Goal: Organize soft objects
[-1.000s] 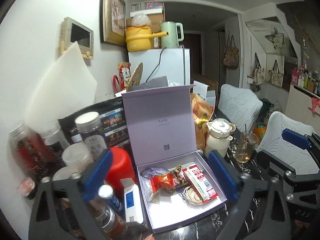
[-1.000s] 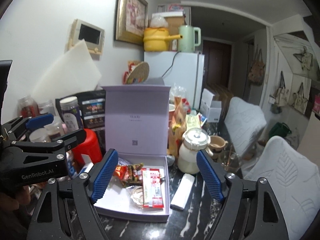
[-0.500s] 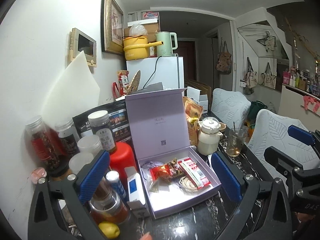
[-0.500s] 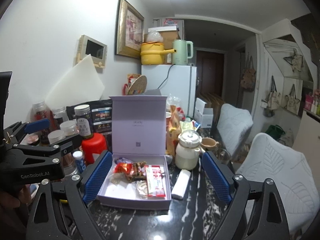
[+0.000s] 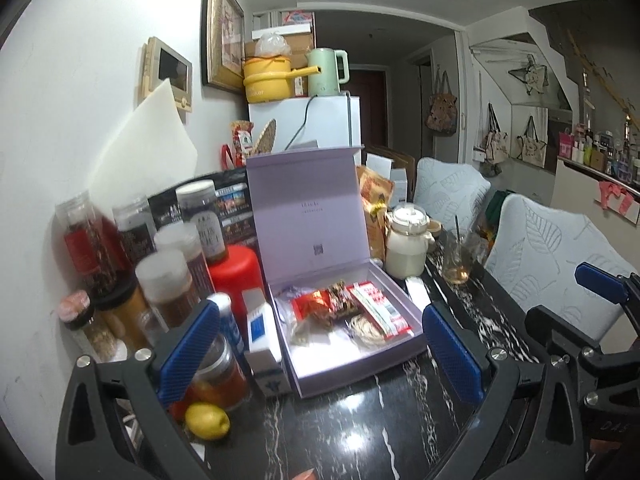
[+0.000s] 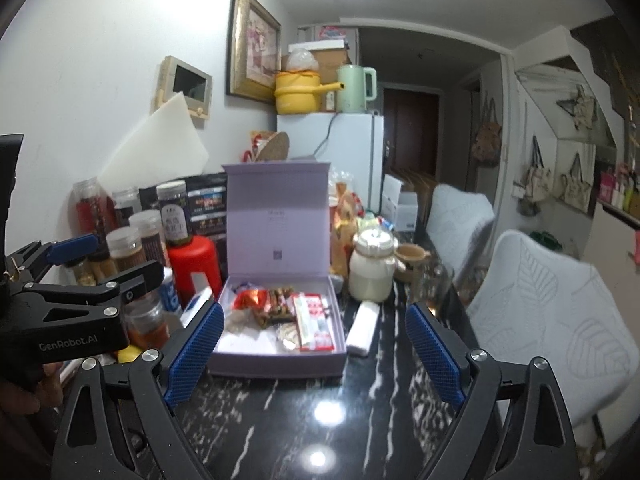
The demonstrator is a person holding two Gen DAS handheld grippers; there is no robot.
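An open lilac box (image 5: 304,372) (image 6: 276,358) with its lid upright sits on the black marble table (image 5: 380,432). Inside lie soft snack packets: a red foil packet (image 5: 310,306) (image 6: 248,300), a red-and-white sachet strip (image 5: 378,310) (image 6: 314,320), a clear bag (image 5: 302,332) and a coiled bundle (image 5: 366,328). My left gripper (image 5: 320,350) is open and empty, held back from the box's front edge. My right gripper (image 6: 312,356) is open and empty, also short of the box. The left gripper also shows at the left of the right wrist view (image 6: 86,264).
Several jars (image 5: 168,284), a red canister (image 5: 236,276), a small white-blue carton (image 5: 260,328) and a lemon (image 5: 207,421) crowd the box's left. A cream pot (image 5: 406,248), a glass (image 5: 456,262) and a white packet (image 6: 362,328) stand right. White chairs (image 6: 548,312) flank the table's right edge.
Both grippers have pulled back and risen from the box, which now looks smaller and farther; more bare table and the lemon have come into view. Both stay open.
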